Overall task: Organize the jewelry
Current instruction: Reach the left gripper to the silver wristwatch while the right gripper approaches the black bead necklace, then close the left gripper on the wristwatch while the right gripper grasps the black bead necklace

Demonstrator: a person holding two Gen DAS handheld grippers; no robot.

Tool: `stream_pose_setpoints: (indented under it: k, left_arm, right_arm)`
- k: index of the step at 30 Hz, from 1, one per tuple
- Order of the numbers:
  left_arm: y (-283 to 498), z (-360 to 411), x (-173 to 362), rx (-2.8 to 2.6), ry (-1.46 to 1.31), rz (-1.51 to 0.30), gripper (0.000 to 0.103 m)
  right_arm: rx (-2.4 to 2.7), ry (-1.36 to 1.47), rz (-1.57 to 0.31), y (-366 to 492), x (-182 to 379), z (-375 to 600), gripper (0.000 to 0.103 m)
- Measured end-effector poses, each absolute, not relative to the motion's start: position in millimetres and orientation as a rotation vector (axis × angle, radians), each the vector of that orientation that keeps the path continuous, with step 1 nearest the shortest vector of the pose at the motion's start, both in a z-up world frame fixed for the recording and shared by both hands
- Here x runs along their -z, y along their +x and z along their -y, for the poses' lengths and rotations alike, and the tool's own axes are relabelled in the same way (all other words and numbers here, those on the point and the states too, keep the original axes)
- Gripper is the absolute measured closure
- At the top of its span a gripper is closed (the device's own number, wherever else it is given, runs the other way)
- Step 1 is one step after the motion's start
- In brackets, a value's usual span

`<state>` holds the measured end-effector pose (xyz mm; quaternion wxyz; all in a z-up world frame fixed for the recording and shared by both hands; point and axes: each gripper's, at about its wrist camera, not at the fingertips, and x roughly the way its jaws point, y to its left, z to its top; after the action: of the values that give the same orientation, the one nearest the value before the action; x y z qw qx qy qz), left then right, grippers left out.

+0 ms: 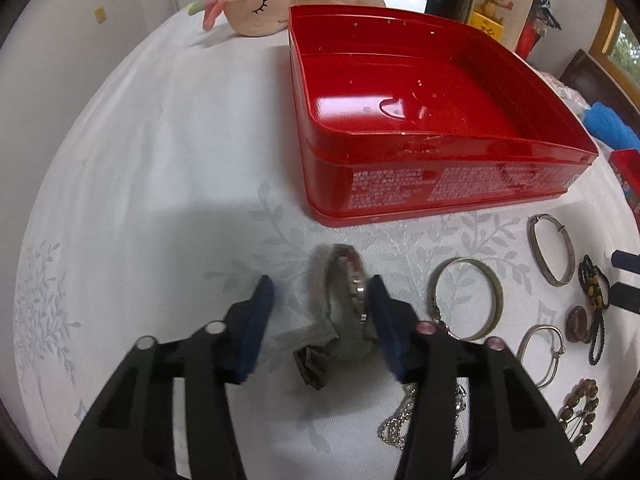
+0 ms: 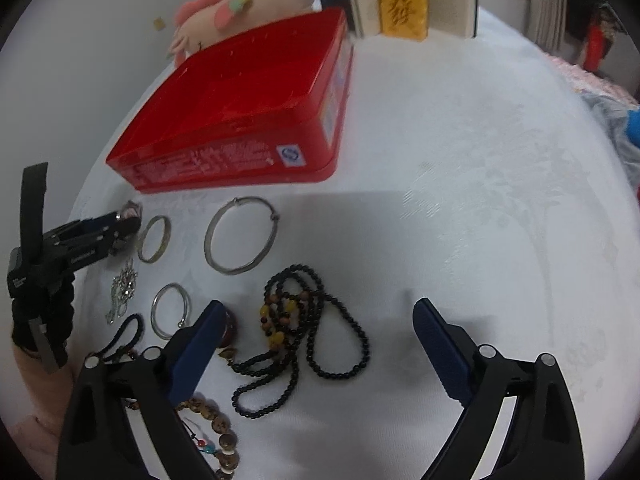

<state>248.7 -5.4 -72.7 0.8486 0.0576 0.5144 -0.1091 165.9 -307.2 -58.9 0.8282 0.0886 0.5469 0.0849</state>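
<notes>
Left wrist view: red tin (image 1: 424,120) sits open on the cloth (image 1: 160,160). Your left gripper (image 1: 320,300) is parted around a blurred bracelet (image 1: 352,276), contact unclear. Your right gripper (image 2: 316,316) gapes wide, holding nothing, its left finger hiding part of the beads (image 2: 296,320).
</notes>
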Motion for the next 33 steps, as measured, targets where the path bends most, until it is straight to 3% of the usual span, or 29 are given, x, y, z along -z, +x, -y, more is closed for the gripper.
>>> stream_pose_setpoints:
  k: [4,8,10,14,20,22,33]
  left_arm:
    - [246.1,7.9,70.1,0.242,0.113,-1.078,0.084]
    - [242.2,6.2,69.3,0.240,0.096,-1.078,0.089]
    - [241.9,6.7,69.3,0.240,0.091,-1.077,0.090]
    - [242.9,7.9,68.7,0.237,0.084,-1.078,0.092]
    - [239.7,8.4,67.7,0.239,0.075,-1.081,0.094]
    - [238.7,7.9,66.7,0.244,0.069,-1.083,0.094]
    - [223.7,-1.1,56.7,0.259,0.029,-1.058,0.094]
  right_arm:
    - [-0.197,0.152,-1.205,172.8,65.3,299.2,0.009]
    - [-0.192,0.088,-1.228,174.4,69.3,289.3,0.008]
    - [-0.176,0.032,-1.233,173.7,71.0,283.0,0.017]
    - [-0.144,-0.070,-1.218,168.2,74.0,274.0,0.026]
    - [-0.190,-0.103,-1.186,153.9,70.1,265.1,0.063]
    - [-0.210,-0.093,-1.182,150.3,69.5,265.2,0.082]
    - [-0.342,0.167,-1.167,128.3,56.4,301.8,0.093]
